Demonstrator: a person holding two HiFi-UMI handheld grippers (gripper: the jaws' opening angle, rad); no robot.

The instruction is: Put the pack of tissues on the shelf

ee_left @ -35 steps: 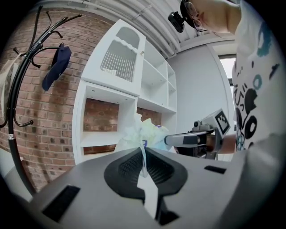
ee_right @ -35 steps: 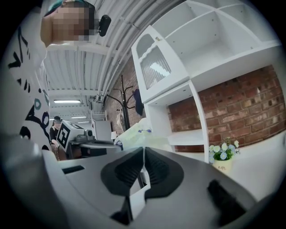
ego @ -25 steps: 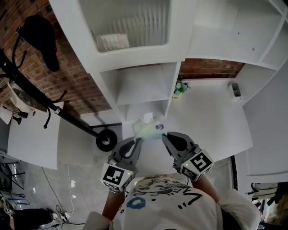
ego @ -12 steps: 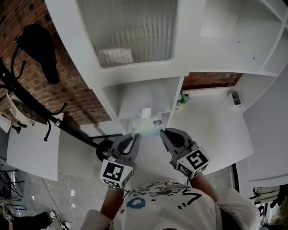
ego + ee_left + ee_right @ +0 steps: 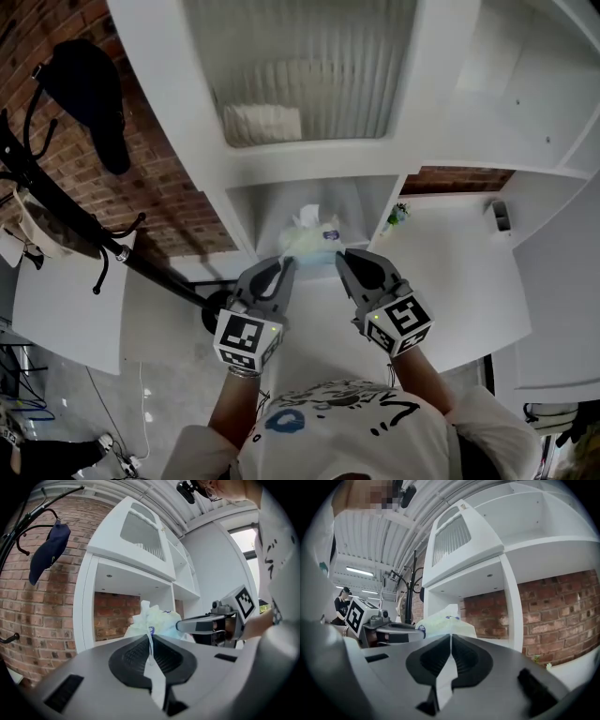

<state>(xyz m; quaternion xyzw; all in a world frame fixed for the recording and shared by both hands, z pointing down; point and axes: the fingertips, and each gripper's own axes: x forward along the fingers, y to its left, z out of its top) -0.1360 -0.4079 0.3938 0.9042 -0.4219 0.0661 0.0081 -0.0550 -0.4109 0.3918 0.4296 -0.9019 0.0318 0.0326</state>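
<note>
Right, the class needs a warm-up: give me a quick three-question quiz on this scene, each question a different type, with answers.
1. True or false: only the left gripper grips the pack of tissues.
2. What hangs on the coat stand? A: dark cap. B: umbrella. C: towel.
3. Fill in: the wall behind the white shelf unit is ____.
Key: 1 false, the right gripper pinches it too; 2 A; 3 brick.

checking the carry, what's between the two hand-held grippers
The pack of tissues, one end pinched by the left hand-held gripper, the other by the right hand-held gripper; the head view shows it.
</note>
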